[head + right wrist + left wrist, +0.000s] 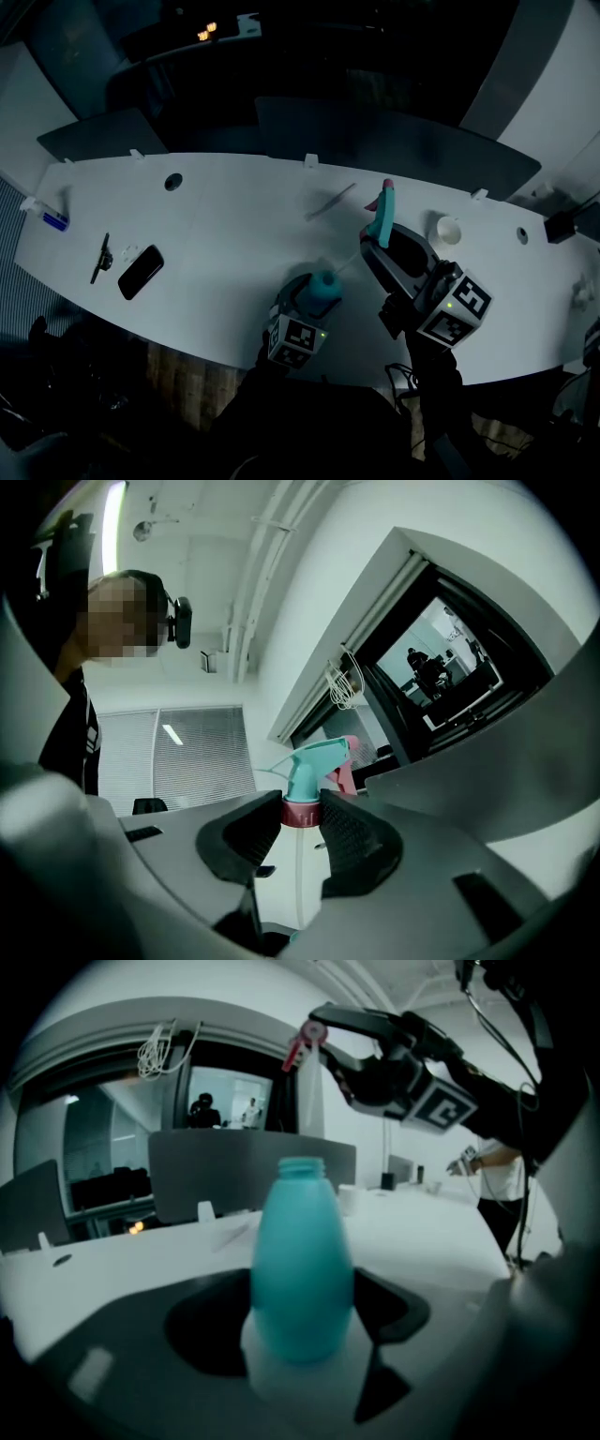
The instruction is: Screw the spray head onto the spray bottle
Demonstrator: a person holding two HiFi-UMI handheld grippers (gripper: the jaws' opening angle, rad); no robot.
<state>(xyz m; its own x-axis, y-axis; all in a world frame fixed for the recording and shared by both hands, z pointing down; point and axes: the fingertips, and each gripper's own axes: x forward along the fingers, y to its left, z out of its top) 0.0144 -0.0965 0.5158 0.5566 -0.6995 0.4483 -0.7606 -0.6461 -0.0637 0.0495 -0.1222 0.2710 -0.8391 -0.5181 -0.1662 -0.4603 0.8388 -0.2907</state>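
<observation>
**A:** So, biggest thing first: where does everything sit?

**B:** The long white surface (pixel 225 234) carries it all. Near its front edge the teal plastic spray bottle (pixel 302 1269) stands upright. The left gripper (pixel 300 1326) is closed around its lower body, one jaw on each side.

**A:** How will it handle?

**B:** Light, I'd judge, and probably empty. The smooth, thin walls could flex or slip under a hard squeeze. Low on the belly, where it is gripped, looks like the right hold, since that leaves the neck (pixel 302 1168) free.

**A:** And its direction?

**B:** Its long axis is vertical, with the open neck pointing up.

**A:** Next down?

**B:** The teal plastic spray head with a pink trigger (pixel 314 761) is up in the air, above the bottle and off to its right, well apart from the neck. The right gripper (pixel 302 829) is clamped on its dark red ribbed collar (pixel 300 813).

**A:** Is that a good hold?

**B:** I think so. The collar looks stiff, the ribs resist slipping, and it is the part that has to turn.

**A:** And the smallest piece?

**B:** The thin translucent dip tube (pixel 300 883), which is surely bendy. The head's long axis is tilted, with the trigger end high and the tube trailing down towards the bottle. I cannot tell whether the tube's tip is inside the mouth.
</observation>
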